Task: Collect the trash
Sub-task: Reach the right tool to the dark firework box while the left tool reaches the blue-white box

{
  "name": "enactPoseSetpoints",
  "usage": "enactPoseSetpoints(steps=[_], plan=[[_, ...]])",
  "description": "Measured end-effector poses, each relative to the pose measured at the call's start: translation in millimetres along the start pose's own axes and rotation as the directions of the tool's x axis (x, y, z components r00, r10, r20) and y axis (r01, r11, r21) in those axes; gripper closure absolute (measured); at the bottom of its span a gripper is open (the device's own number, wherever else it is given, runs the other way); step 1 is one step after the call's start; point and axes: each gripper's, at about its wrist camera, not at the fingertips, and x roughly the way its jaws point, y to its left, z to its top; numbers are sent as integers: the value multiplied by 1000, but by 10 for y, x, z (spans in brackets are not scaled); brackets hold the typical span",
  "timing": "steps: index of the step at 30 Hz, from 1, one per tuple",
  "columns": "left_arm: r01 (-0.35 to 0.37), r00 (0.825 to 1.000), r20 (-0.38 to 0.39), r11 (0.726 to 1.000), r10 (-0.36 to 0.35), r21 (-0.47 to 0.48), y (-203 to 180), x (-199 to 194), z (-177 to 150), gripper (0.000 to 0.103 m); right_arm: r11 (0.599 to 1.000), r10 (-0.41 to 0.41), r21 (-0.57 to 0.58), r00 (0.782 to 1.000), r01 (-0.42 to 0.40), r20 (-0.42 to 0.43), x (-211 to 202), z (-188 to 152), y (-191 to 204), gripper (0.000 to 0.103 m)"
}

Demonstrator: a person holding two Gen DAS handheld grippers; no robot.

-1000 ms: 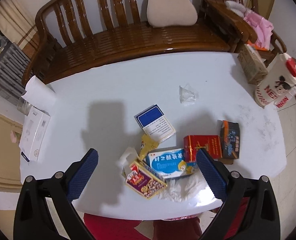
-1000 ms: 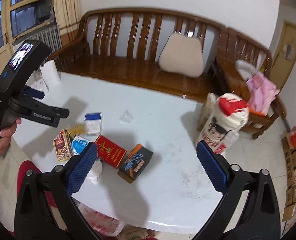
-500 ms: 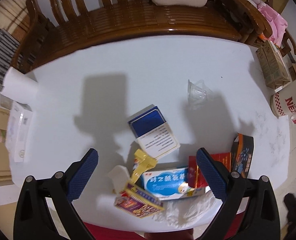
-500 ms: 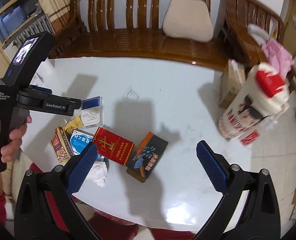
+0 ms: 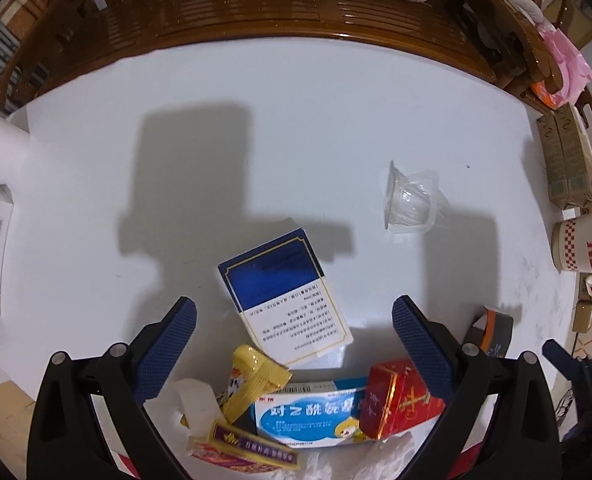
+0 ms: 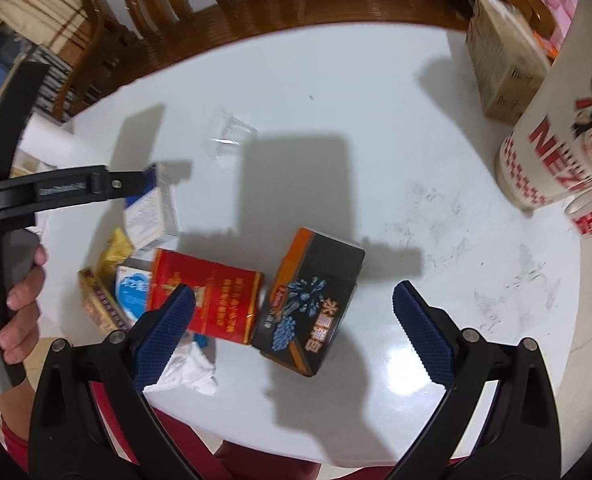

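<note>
The left claw [image 5: 293,334] hangs with its jaws wide apart and nothing between them, above the blue-and-white box [image 5: 285,292]. Just near of that box lie a yellow wrapper [image 5: 251,380], a pale blue box [image 5: 308,412] and a red pack [image 5: 396,400], touching one another. A clear cup [image 5: 410,202] lies far right, apart, on the white bench [image 5: 296,100].

The right claw [image 6: 293,330] is likewise spread, holding nothing, over the black box [image 6: 312,300], with the red pack [image 6: 211,296] touching it at left.
</note>
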Motion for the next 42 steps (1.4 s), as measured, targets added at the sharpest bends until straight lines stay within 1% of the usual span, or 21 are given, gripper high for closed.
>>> enactPoseSetpoints(steps=[6,10,12,14,19,21,22,23,24,25,30,31,32,35,36,37,38,39,40,41,42], plan=[[25,999,-20,999,-26,-44,56,137,38,7,999,-27,33,999,28,-35,245,2,-54,6],[5,999,-36,996,-8,-87,158,251,98,7,997,-71,36,996,73,-54,336,-49,-75,6],[16,999,-45,994,-21,-109,193,307,100,7,996,-66,51,996,69,-62,365,-72,-105,9],[30,998,-58,991,-38,-128,228,376,108,7,995,-74,60,995,79,-70,394,-61,-142,17],[33,995,-89,989,-46,-141,224,516,75,7,993,-66,95,995,72,-70,385,-56,-238,18],[45,994,-94,987,-60,-153,235,518,121,7,991,-69,111,996,75,-63,377,-47,-284,18],[52,993,-99,985,-68,-163,247,537,119,7,990,-74,115,995,80,-62,384,-33,-290,22],[55,992,-101,984,-72,-168,273,556,111,7,989,-76,122,995,83,-60,388,-24,-304,31],[55,992,-99,984,-73,-170,277,562,103,7,989,-74,126,995,82,-63,395,-23,-324,31],[50,993,-97,985,-67,-166,265,561,96,7,988,-79,125,995,86,-58,382,-27,-333,34],[30,994,-97,989,-45,-146,221,558,81,7,985,-135,97,989,141,-69,411,-31,-269,35],[30,994,-97,989,-45,-148,222,554,78,7,984,-152,85,986,158,-72,416,-46,-250,35],[30,994,-99,988,-45,-152,162,583,145,7,982,-168,74,983,174,-73,420,-61,-234,35],[29,994,-102,985,-47,-172,119,571,118,8,976,-213,40,975,216,-70,429,-100,-201,36],[24,994,-103,983,-44,-181,112,568,112,9,973,-225,32,972,227,-68,429,-112,-197,36],[16,994,-102,983,-35,-186,93,562,125,12,970,-241,18,968,243,-64,429,-131,-186,39],[2,995,-100,982,-21,-190,85,559,100,14,970,-241,13,969,242,-58,422,-144,-189,42],[-11,995,-98,981,-8,-194,92,550,88,19,970,-242,5,969,243,-54,408,-162,-194,44],[-24,996,-92,979,5,-202,88,530,78,25,970,-241,2,969,242,-53,399,-171,-192,47],[-29,996,-89,978,10,-206,81,528,69,27,971,-240,1,969,241,-52,392,-180,-193,49],[-31,996,-88,978,14,-206,76,510,63,33,970,-241,-2,969,241,-51,386,-186,-196,49]])
